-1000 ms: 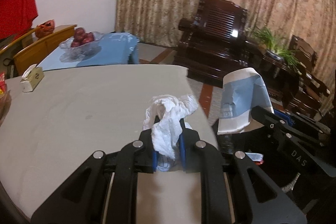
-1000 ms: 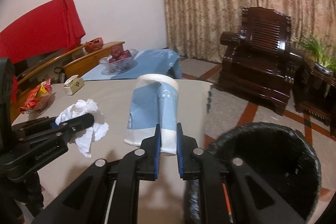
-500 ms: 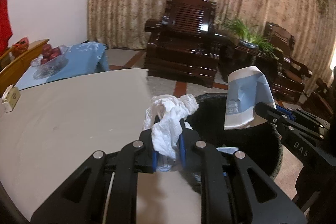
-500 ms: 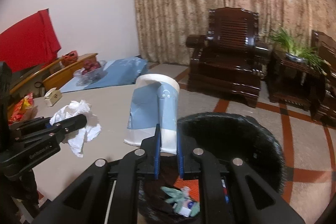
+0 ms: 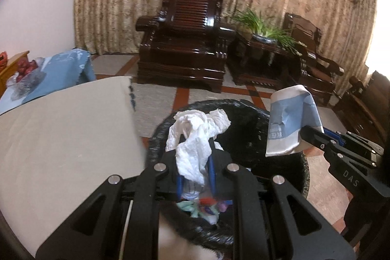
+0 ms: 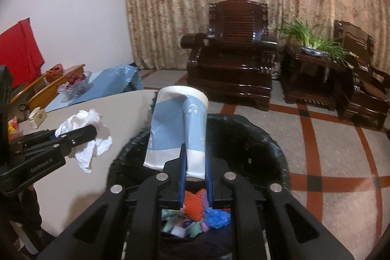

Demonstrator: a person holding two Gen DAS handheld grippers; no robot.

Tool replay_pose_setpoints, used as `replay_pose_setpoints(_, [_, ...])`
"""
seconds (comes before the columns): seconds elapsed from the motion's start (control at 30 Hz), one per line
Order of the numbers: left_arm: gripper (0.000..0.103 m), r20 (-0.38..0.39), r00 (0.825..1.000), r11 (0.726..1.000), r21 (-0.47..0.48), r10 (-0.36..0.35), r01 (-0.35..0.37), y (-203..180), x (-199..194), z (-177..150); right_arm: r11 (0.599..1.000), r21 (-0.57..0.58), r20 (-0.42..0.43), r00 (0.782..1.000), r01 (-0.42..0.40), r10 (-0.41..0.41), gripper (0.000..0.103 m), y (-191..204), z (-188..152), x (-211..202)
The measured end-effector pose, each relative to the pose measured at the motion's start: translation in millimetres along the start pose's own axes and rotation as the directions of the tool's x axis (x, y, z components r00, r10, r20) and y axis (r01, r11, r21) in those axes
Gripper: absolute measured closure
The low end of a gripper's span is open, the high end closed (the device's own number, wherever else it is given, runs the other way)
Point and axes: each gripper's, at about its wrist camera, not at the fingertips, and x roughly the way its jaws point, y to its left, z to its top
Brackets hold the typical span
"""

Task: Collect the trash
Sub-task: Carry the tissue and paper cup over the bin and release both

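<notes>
Holding both loads over the bin (image 6: 268, 138) now — that's where you stand. Your left gripper (image 5: 195, 150) is clamped on the crumpled white tissue (image 5: 195, 138), the wad pinched between the blue pads with its loose end hanging down. In the right wrist view the tissue (image 6: 85, 130) sits at the left edge of the bin, over the corner of the grey table (image 6: 80, 174) as much as the opening, though the left wrist view puts it above the bin's mouth. Your right gripper (image 6: 195, 162) is clenched on the squashed blue-and-white paper cup (image 6: 178, 130), gripped near its base with the rim pointing away from you, and it hangs over the black-lined opening.

Down inside the bin there's already rubbish — an orange scrap (image 6: 195, 201), a blue wrapper (image 6: 217, 216), some pale green and white bits (image 6: 180, 226). So earlier collecting looks done, by my read.

What's left, as I judge it: neither piece has been let go yet. Open up on the cup and it should fall cleanly. Nudge the tissue a little further over the bin before you release — it's light and could snag on a pad or drift. On the far end of the table a small tissue box (image 6: 37, 117) and a red-and-yellow packet (image 6: 12, 128) sit; I can't tell whether those count as trash.
</notes>
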Motion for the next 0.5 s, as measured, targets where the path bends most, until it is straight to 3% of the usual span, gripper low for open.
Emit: replay_pose_setpoints(0.5, [0.088,-0.063,0.998,1.0,0.012,-0.015,0.015,-18.6,73.4,0.4,0.999,0.028,-0.089,0.995,0.043,-0.04,0.09,-32.9,-15.2,48.7])
